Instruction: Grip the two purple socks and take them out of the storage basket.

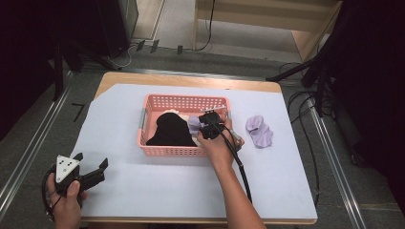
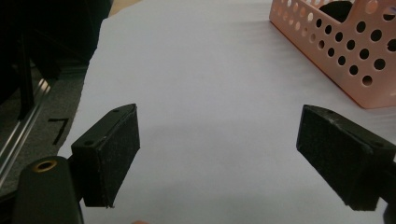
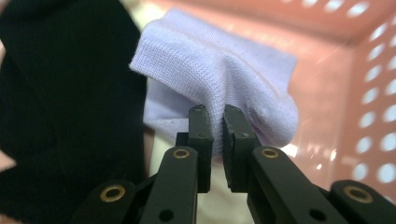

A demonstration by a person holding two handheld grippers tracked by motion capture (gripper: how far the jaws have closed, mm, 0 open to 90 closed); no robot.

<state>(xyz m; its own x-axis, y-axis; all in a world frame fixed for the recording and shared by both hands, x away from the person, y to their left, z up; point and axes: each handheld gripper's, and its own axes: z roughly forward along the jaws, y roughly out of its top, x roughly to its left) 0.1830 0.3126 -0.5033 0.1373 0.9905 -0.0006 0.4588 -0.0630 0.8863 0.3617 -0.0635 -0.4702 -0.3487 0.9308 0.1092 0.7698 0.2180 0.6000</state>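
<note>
The right gripper (image 3: 215, 122) is pinching a lilac sock (image 3: 219, 84) inside the pink basket (image 1: 184, 102), its jaws pressing on the fabric. Next it likely needs lifting clear or letting go. The left gripper (image 2: 233, 154) is waiting over the bench (image 1: 157, 191), jaws spread.

The sock (image 3: 219, 79) in the basket (image 1: 181, 102) is lilac, ribbed; the basket pink, dotted with holes. Black cloth (image 1: 171, 130) lies beside it. The desk (image 1: 157, 186) is pale lavender-white.

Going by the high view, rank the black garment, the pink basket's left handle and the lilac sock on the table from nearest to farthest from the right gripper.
1. black garment, in the basket beside the right gripper.
2. lilac sock on the table, outside the pink basket, to its right.
3. left handle, on the basket's far end.
</note>
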